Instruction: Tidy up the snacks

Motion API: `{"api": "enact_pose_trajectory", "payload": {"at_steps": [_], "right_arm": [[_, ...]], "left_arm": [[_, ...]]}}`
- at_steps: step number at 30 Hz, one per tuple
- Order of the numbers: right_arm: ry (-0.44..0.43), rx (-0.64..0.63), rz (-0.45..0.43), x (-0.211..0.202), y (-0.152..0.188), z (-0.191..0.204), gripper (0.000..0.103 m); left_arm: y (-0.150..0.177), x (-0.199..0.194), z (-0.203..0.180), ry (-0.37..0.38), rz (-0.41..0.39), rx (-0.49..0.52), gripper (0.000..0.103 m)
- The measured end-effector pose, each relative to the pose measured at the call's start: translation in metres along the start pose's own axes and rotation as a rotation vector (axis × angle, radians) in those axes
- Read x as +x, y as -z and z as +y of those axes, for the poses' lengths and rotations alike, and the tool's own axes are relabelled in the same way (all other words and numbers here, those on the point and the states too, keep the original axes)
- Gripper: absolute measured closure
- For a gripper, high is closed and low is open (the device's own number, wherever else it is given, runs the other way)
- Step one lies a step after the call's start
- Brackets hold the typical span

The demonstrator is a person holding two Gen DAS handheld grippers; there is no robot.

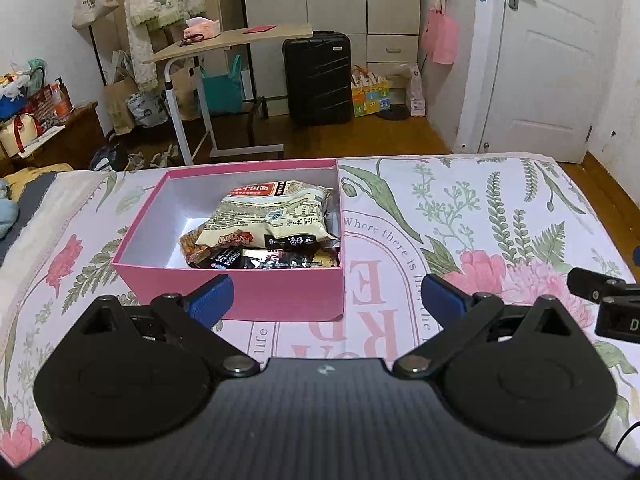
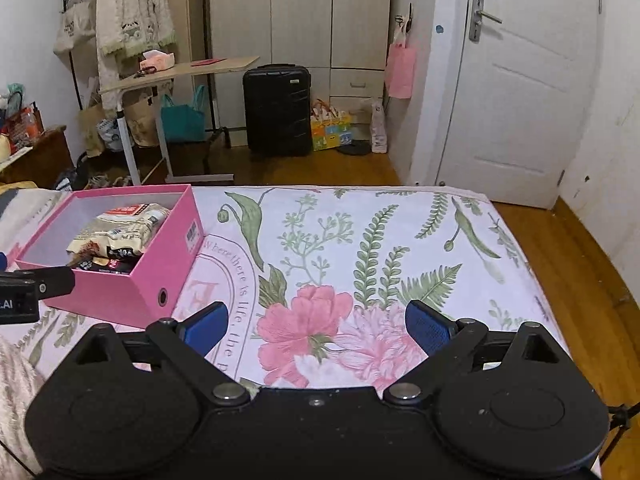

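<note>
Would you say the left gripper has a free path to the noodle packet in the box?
Probably yes: the left gripper is open, facing the lidless pink box, and the noodle packet lies on top, uncovered.

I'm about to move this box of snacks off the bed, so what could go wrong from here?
1. The pale noodle packet lies tilted on top of the pile, reaching about to the rim of the pink box; a tipped lift might spill it.
2. The box sits on a soft floral bedsheet, so pushing may skew it.
3. Both the left gripper and right gripper are open and empty; a one-sided grab could tilt the box.
</note>
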State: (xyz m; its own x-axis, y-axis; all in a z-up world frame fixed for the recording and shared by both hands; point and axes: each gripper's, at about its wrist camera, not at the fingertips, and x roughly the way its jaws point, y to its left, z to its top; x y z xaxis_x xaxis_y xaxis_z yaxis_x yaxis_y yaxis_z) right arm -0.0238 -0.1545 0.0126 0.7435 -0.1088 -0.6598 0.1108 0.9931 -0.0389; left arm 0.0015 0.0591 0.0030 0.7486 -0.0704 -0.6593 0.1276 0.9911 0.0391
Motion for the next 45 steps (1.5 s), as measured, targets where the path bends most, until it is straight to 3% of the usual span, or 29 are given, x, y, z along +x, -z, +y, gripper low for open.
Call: {"api": "enact_pose_trajectory", "payload": {"at_steps": [13, 24, 45], "right_arm": [[0.023, -0.031, 0.026, -0.0094, -0.0011, 0.0081, 0.006], [-0.023, 0.001, -0.001, -0.0022, 0.0030, 0.0060, 0.006], [-0.001, -0.021, -0.009, -0.0057, 0.0037, 0.0082, 0.006]], "left_arm": [[0.0025, 0.0038, -0.0007, -0.012, 0.010, -0.004, 0.001], [0.0069, 0.0076, -0.0015, -0.011, 0.023, -0.013, 0.001], [0.0065, 0.0044, 0.0061, 0.005, 0.032, -0.050, 0.001]]}}
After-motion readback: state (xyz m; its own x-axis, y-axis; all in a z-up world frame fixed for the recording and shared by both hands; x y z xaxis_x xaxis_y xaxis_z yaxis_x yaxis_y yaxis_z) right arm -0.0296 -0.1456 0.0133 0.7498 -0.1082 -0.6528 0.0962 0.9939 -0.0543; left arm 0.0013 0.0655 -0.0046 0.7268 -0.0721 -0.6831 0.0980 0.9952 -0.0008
